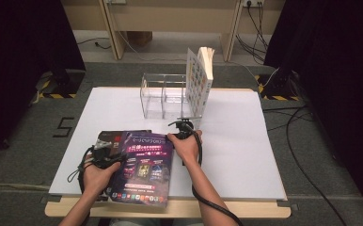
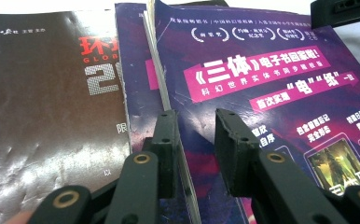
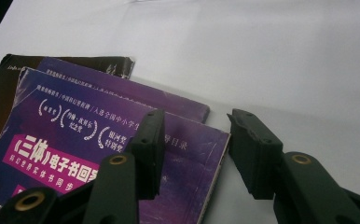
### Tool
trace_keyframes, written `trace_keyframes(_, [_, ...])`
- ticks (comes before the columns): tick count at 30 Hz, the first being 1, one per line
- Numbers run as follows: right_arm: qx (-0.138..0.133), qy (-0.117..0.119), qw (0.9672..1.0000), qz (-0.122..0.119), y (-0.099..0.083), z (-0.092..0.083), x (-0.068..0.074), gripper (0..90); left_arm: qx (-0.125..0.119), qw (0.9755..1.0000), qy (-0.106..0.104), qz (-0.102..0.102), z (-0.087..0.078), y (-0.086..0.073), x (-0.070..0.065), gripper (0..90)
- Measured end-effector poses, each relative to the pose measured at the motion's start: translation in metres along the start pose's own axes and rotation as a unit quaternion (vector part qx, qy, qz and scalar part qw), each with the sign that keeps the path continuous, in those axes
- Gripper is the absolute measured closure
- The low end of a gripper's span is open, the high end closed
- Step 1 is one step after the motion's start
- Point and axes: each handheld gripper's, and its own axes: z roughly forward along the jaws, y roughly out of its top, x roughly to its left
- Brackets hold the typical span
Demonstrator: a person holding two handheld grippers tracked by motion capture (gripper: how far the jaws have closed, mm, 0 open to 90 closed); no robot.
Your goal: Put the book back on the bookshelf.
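A: Near the table's front edge, a purple magazine (image 1: 144,167) tops a small stack. Glossy cover, pink banner, white print, creased soft paper; its edge is lifted off the purple one (image 2: 138,84) below. A dark brown one (image 2: 43,107) with red lettering lies at the bottom, shiny and wrinkled.

B: Grippers?

A: Left gripper (image 2: 194,140) straddles the top cover's lifted edge, jaws part open, no squeeze visible. Right gripper (image 3: 194,144) is wide open over the far right corner, one jaw above the cover, one over the white table (image 1: 236,141).

B: Behind?

A: Clear plastic rack (image 1: 165,96), a book (image 1: 199,82) upright at its right end.
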Motion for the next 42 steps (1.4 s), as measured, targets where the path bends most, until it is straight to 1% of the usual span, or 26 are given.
trace_keyframes(8, [0.003, 0.016, 0.9994, 0.030, -0.002, -0.003, -0.005, 60.7, 0.002, 1.0000, 0.004, 0.001, 0.000, 0.001, -0.001, 70.2])
trace_keyframes(9, [0.002, 0.015, 0.9995, 0.028, -0.002, -0.003, -0.006, 60.9, 0.002, 1.0000, 0.006, 0.001, 0.000, 0.001, -0.001, 70.3])
trace_keyframes(11, [0.004, 0.019, 0.9992, 0.034, -0.003, -0.005, -0.007, 61.6, 0.002, 0.9999, 0.010, 0.004, 0.000, 0.001, -0.003, 70.5])
trace_keyframes(12, [0.003, 0.022, 0.9991, 0.037, -0.004, -0.005, -0.008, 61.7, 0.003, 0.9998, 0.015, 0.008, 0.000, 0.001, -0.004, 70.6])
trace_keyframes(13, [0.005, 0.024, 0.9987, 0.045, -0.004, -0.005, -0.008, 61.7, 0.003, 0.9996, 0.022, 0.015, 0.000, 0.001, -0.006, 70.7])
trace_keyframes(15, [0.004, 0.029, 0.9986, 0.043, -0.004, -0.005, -0.010, 61.3, 0.002, 0.9994, 0.028, 0.020, 0.000, 0.001, -0.008, 70.8])
trace_keyframes(19, [0.002, 0.023, 0.9992, 0.033, -0.005, -0.005, -0.008, 59.8, 0.001, 0.9999, 0.016, 0.005, 0.000, 0.000, -0.005, 70.9])
trace_keyframes(21, [0.001, 0.022, 0.9992, 0.034, -0.005, -0.005, -0.007, 59.6, 0.002, 0.9999, 0.014, 0.003, 0.000, 0.001, -0.004, 70.8])
trace_keyframes(23, [0.001, 0.018, 0.9994, 0.029, -0.005, -0.005, -0.006, 58.6, 0.002, 0.9999, 0.014, 0.001, 0.000, 0.001, -0.004, 70.8])
trace_keyframes(25, [0.001, 0.014, 0.9994, 0.031, -0.006, -0.005, -0.004, 58.4, 0.003, 0.9999, 0.014, -0.001, 0.000, 0.001, -0.004, 70.9])
trace_keyframes(26, [0.002, 0.015, 0.9992, 0.037, -0.006, -0.006, -0.005, 58.5, 0.003, 0.9999, 0.014, -0.001, 0.000, 0.001, -0.004, 70.9])
trace_keyframes(28, [0.016, 0.028, 0.9972, 0.067, -0.007, -0.008, -0.005, 58.9, 0.003, 0.9999, 0.014, -0.003, 0.000, 0.001, -0.004, 71.0])
trace_keyframes(29, [0.019, 0.033, 0.9966, 0.073, -0.007, -0.008, -0.006, 59.0, 0.003, 0.9999, 0.015, -0.002, 0.000, 0.001, -0.004, 71.0])
trace_keyframes(33, [0.019, 0.041, 0.9964, 0.073, -0.009, -0.009, -0.007, 59.9, 0.003, 0.9999, 0.011, -0.007, 0.000, 0.001, -0.003, 71.0])
trace_keyframes(34, [0.021, 0.040, 0.9960, 0.076, -0.010, -0.010, -0.007, 60.6, 0.003, 0.9999, 0.010, -0.009, 0.000, 0.001, -0.002, 71.1])
trace_keyframes(35, [0.022, 0.040, 0.9963, 0.073, -0.010, -0.010, -0.007, 60.9, 0.003, 0.9999, 0.010, -0.009, 0.000, 0.001, -0.002, 71.1])
trace_keyframes(40, [0.021, 0.043, 0.9961, 0.074, -0.013, -0.012, -0.007, 63.6, 0.006, 0.9999, 0.012, -0.006, 0.000, 0.002, -0.003, 71.1])
trace_keyframes(42, [0.019, 0.044, 0.9966, 0.068, -0.014, -0.014, -0.006, 65.2, 0.006, 0.9999, 0.012, -0.007, 0.000, 0.002, -0.003, 71.1])
